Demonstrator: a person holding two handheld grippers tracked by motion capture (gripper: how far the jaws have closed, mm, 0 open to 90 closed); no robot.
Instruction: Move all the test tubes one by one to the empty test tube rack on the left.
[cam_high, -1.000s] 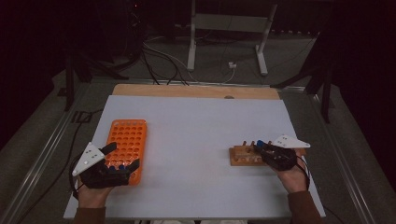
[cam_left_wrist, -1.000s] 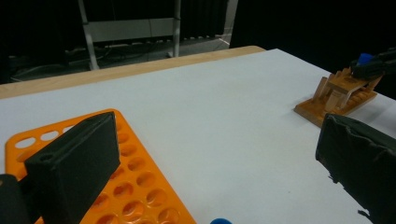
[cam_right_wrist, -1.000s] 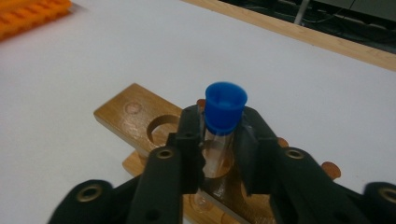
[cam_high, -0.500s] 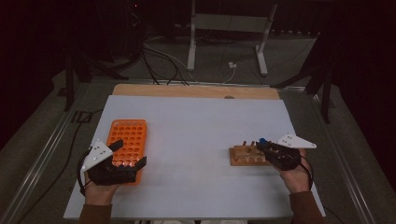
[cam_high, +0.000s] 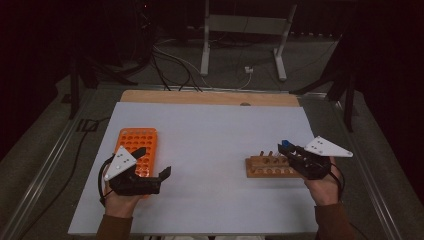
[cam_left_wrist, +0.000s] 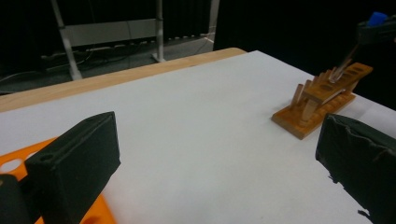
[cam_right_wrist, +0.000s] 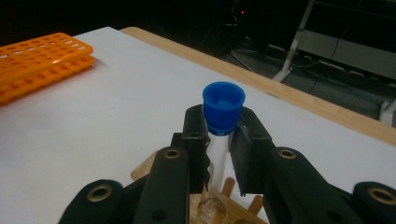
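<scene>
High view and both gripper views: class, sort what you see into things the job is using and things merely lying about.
In use:
- blue-capped tube, clamped in the right gripper
- wooden rack
- orange rack
- left gripper, open beside it

Lying about:
- metal stand behind the table
- floor cables

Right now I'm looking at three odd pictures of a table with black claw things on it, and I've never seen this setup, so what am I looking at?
A person sits at a white table holding a hand-operated gripper in each hand. One picture comes from a camera above the table; the other two come from cameras riding on each gripper, looking along its black jaws.

On the table lie an orange tube rack on the person's left and a wooden tube rack on the right. The right gripper is clamped on a clear tube with a blue cap, right over the wooden rack. The left gripper is open, holding nothing, beside the orange rack.
</scene>
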